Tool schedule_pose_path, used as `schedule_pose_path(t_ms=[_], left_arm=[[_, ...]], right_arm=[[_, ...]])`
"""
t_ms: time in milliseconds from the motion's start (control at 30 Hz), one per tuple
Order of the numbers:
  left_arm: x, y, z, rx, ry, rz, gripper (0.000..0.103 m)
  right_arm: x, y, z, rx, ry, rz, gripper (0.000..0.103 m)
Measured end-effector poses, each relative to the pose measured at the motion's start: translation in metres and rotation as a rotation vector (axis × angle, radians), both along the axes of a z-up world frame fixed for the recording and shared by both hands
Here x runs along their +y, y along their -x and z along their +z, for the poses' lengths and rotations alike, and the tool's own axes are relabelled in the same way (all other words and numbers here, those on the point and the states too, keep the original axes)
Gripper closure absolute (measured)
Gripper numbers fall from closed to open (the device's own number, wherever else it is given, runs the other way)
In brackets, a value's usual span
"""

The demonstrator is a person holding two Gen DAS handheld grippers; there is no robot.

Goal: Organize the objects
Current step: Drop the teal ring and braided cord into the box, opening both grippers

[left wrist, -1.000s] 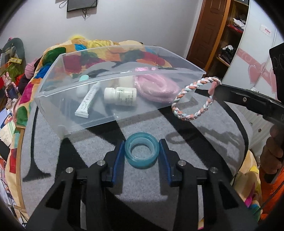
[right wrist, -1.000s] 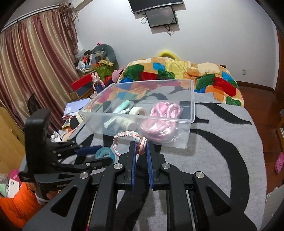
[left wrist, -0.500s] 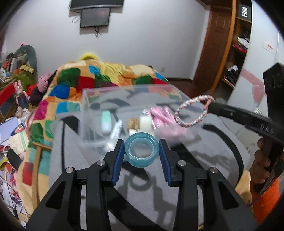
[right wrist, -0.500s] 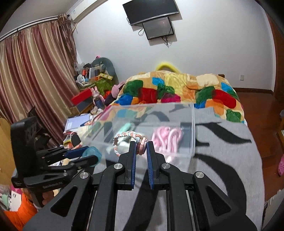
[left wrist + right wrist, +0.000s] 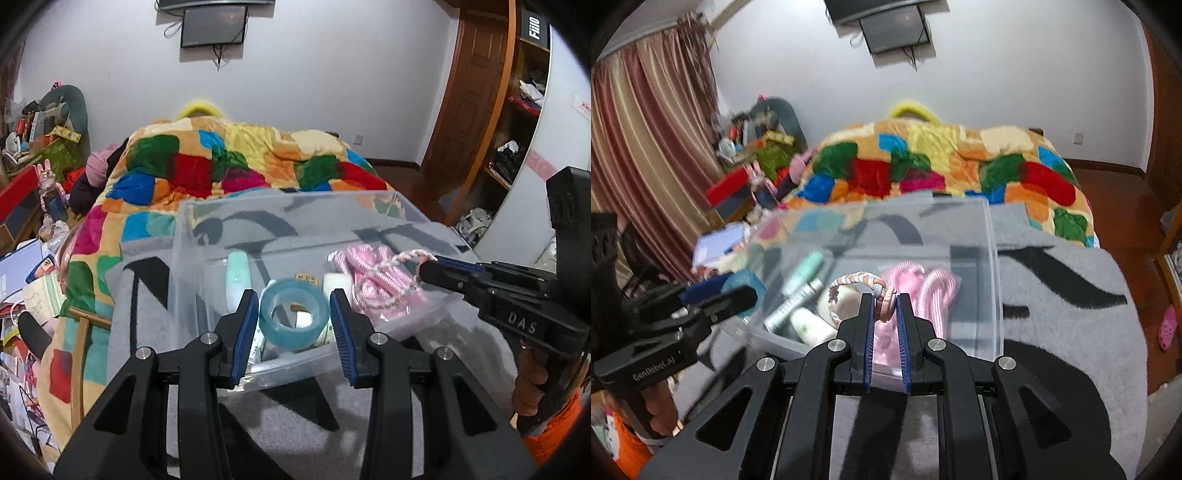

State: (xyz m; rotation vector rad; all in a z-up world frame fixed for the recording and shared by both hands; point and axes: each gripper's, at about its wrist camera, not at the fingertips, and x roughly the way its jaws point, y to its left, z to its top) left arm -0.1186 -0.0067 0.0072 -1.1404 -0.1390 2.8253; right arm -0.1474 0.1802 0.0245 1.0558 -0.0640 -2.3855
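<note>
My left gripper (image 5: 293,314) is shut on a teal tape roll (image 5: 293,318) and holds it over the near edge of a clear plastic bin (image 5: 207,236) on the grey blanket. My right gripper (image 5: 885,301) is shut on a braided pink, white and blue bracelet (image 5: 855,280), also held over the bin (image 5: 993,280); the bracelet also shows in the left wrist view (image 5: 408,256). Inside the bin lie a pink coiled cord (image 5: 931,288), a mint tube (image 5: 807,267), a white tube (image 5: 792,304) and a white bottle (image 5: 812,326).
The bin stands on a grey blanket with black stripes (image 5: 1071,314) over a bed with a patchwork quilt (image 5: 229,166). Cluttered shelves and books (image 5: 26,266) lie to the left, a wooden door and wardrobe (image 5: 476,92) to the right.
Both grippers have risen and moved forward over the bin, carrying the tape roll and the bracelet. Both cameras now look down into the bin from closer.
</note>
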Motion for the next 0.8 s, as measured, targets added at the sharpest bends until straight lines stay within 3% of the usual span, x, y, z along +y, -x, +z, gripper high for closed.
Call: schedule_pose_path(t_ms=[67, 100, 200, 333, 433, 633, 700, 800], left_arm=[[0.000, -0.003, -0.002, 0.001, -0.004, -0.003, 0.058], [0.000, -0.005, -0.002, 0.005, -0.003, -0.003, 0.052], [-0.001, -0.013, 0.004, 0.027, 0.001, 0.002, 0.051], [0.000, -0.025, 0.014, 0.064, 0.010, 0.007, 0.050], [0.003, -0.038, 0.020, 0.102, 0.024, 0.009, 0.043], [0.004, -0.061, 0.022, 0.159, 0.031, 0.016, 0.031], [0.005, -0.066, 0.019, 0.158, 0.024, 0.020, 0.023], [0.005, -0.074, 0.013, 0.177, 0.022, 0.034, 0.018]], right_arm=[[0.001, -0.003, -0.003, -0.001, -0.017, 0.014, 0.090], [0.002, -0.006, -0.003, 0.012, -0.022, 0.016, 0.084], [0.005, -0.016, 0.002, 0.038, -0.037, 0.017, 0.067], [0.007, -0.034, 0.016, 0.103, -0.054, 0.026, 0.067], [0.010, -0.046, 0.026, 0.142, -0.041, 0.036, 0.064], [0.015, -0.075, 0.037, 0.219, -0.018, 0.029, 0.040], [0.017, -0.082, 0.037, 0.234, -0.009, 0.028, 0.029], [0.018, -0.092, 0.033, 0.256, -0.012, 0.015, 0.022]])
